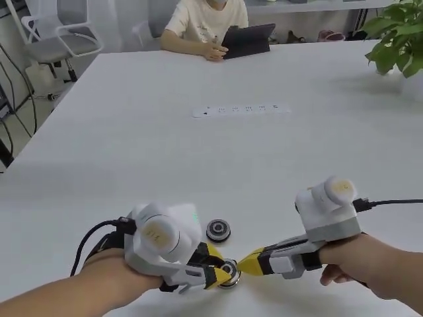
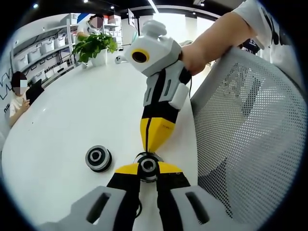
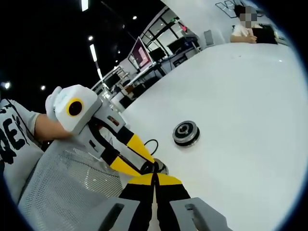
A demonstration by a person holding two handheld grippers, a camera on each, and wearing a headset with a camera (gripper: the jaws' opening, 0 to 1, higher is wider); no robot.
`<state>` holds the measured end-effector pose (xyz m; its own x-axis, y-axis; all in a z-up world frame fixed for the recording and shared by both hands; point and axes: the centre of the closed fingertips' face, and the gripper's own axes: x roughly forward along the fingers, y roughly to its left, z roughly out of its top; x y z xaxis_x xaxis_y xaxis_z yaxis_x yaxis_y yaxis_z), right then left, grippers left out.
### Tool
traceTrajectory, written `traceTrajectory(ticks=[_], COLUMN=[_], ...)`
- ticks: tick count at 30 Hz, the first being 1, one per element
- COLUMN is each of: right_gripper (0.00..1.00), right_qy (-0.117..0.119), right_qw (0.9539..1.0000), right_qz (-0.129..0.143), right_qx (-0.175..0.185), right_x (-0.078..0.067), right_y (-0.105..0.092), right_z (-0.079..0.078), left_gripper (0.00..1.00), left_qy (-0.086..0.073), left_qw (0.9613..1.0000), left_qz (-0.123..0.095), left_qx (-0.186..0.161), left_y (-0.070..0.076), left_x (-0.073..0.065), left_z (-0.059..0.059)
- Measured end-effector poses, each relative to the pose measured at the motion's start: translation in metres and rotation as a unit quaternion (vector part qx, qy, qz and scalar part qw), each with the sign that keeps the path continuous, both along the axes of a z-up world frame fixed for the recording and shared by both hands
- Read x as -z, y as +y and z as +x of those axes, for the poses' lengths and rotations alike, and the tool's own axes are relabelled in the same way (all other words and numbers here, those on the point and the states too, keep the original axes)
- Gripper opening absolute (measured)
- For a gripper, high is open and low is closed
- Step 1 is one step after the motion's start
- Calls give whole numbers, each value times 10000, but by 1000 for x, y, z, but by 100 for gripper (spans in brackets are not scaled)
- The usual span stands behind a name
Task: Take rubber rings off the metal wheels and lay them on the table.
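Two metal wheels sit near the front edge of a broad white table (image 1: pixel 198 165). The left claw (image 1: pixel 217 272) is clamped on one wheel (image 2: pixel 148 165). The right claw (image 3: pixel 155 175), jaws pressed together, touches that wheel's edge with its tips. The second wheel (image 3: pixel 186 133), black-rimmed, lies flat just beyond. One power strip (image 1: pixel 241 109) lies mid-table. One seated person (image 1: pixel 208 23) and one potted plant (image 1: pixel 396 36) are at the far end.

Bright, even overhead light washes the white counter (image 1: pixel 198 152) almost to glare, leaving only faint, soft-edged shadows near its front edge. Both gripper views bend hard at their edges. There, ceiling lights (image 3: pixel 94 52) burn as hot spots against darkness, and the far room goes soft.
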<state>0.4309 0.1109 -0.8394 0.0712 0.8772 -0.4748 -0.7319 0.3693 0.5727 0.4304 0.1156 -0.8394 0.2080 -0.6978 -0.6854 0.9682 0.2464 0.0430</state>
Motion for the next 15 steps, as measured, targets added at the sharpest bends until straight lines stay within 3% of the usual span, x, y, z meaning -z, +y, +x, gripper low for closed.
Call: traceTrajectory(ticks=[15], right_gripper=[0], right_qy=[-59], right_qw=[9997], right_qz=[107], right_qx=[-197], right_x=[-5], right_y=[8], right_z=[-6], left_gripper=[7], left_qy=[-26], left_qw=[10000], left_qz=[52], left_qx=[25], left_y=[0], left_x=[0], left_z=[0])
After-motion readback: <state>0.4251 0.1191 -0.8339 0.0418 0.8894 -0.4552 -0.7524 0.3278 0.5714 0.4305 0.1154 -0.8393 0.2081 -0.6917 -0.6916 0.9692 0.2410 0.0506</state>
